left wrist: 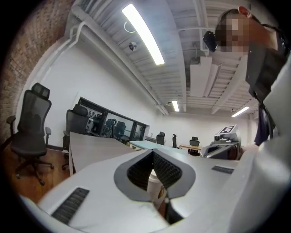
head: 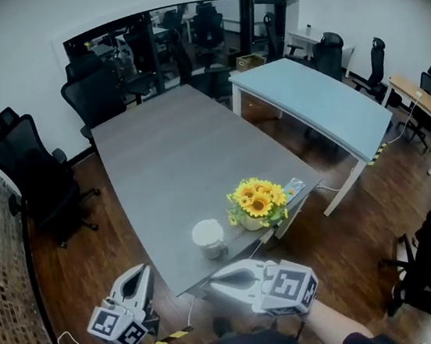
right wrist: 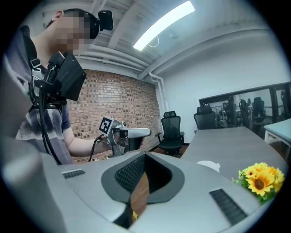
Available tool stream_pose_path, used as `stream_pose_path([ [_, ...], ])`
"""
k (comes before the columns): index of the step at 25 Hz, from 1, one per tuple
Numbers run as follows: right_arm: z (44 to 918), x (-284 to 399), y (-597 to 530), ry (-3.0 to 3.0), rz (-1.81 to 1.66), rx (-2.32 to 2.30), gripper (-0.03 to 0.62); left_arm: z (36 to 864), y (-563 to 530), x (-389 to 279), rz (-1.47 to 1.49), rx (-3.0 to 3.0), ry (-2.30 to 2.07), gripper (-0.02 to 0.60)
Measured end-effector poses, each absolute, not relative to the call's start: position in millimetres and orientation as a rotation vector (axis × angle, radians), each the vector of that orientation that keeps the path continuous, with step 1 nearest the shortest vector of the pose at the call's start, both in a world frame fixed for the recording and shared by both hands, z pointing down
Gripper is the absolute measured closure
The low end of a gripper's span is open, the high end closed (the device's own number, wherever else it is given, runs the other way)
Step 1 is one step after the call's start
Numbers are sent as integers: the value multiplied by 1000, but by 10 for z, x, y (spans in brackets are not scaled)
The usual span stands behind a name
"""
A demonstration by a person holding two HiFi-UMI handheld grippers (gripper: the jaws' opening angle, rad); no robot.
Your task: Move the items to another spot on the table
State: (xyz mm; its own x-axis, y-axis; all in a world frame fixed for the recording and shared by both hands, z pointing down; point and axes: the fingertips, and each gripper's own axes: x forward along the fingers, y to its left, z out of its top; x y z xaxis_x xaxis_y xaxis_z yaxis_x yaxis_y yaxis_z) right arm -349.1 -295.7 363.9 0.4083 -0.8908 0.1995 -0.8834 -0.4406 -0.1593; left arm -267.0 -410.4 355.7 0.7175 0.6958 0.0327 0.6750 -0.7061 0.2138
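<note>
Left tongs (head: pixel 140 270), right tongs (head: pixel 213 283) near cup (head: pixel 208 237)

Only cup (head: pixel 208 237) and sunflowers (head: pixel 258 201) block the near edge of the table (head: pixel 166 158).

Cup (head: pixel 208 237) on table (head: pixel 167 154), left of flowers (head: pixel 258 202), perhaps touching

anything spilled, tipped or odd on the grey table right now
Nothing stands out. The white cup and the sunflower pot both stand upright on the grey table, with no spill visible. A small teal item lies close to the table's edge beside the flowers.
</note>
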Motion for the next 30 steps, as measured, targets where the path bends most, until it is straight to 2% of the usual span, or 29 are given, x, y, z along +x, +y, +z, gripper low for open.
stream_pose_path([
  [11, 3214, -3698, -2652, 1695, -193, -2580, 614, 2960, -3494, -3194, 144, 2641, 1288, 578],
  [22, 3300, -4176, -2440, 1717, -151, -2587, 615, 3005, -3227, -3760, 201, 2738, 1204, 578],
  [30, 3239, -4365, -2504, 1668, -145, -2562, 615, 3173, -3357, -3850, 290, 2790, 1153, 577],
])
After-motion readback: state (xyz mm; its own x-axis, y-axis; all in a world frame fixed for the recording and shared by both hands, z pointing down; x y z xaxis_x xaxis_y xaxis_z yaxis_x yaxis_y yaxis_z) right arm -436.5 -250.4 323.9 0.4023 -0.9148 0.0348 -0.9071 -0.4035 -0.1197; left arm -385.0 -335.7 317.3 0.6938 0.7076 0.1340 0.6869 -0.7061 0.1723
